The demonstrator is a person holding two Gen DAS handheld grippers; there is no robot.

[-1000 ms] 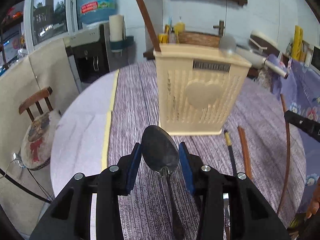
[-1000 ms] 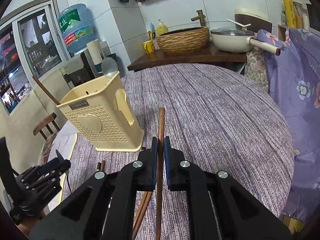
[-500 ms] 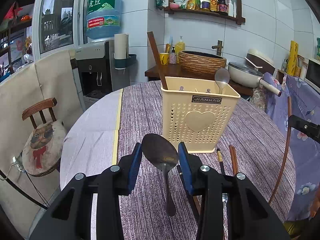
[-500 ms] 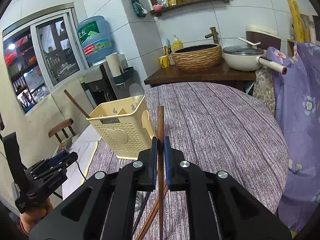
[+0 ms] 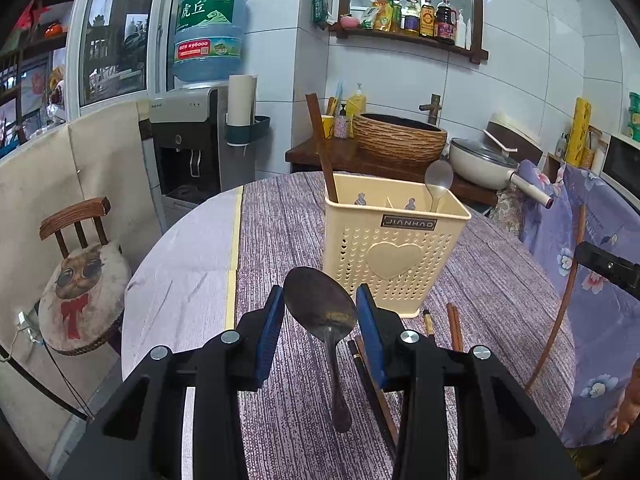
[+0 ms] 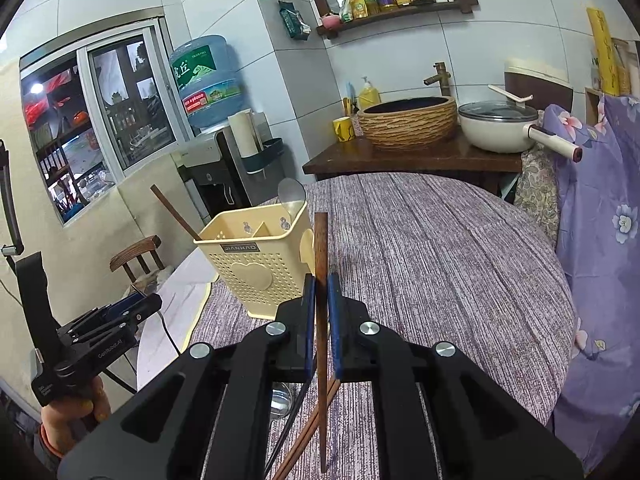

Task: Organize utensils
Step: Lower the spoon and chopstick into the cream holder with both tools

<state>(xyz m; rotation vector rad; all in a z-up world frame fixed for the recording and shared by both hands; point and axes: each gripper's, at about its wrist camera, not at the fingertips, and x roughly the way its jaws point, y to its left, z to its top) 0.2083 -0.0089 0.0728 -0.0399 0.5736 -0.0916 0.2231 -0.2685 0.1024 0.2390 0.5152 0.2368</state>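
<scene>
Above the table, both tongs have risen: left [image 5: 320, 312] grips spoon [image 5: 322, 306] (bowl up), right [image 6: 321, 304] grips chopstick [image 6: 321, 280].

The cream utensil basket [image 5: 394, 254] bears a "JIANHAO" plate, and the water jug [image 5: 209, 38] label shows "96000".

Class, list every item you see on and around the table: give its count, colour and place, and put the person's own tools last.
Utensil holder: one, cream, upright mid-table.
Clear spoon: one, translucent, standing in holder's right end.
Wooden chopstick: one, brown, leaning from holder's left end.
Loose chopsticks: several, brown and black, lying before holder.
Tablecloth: one, purple, covering table.
Water bottle: one, blue, atop dispenser.
Basin: one, woven-look tan, on counter.
Pan: one, cream, lidded, beside basin.
Chair: one, wooden, cat cushion, left.
Left tool: shut on dark metal spoon.
Right tool: shut on brown chopstick.
</scene>
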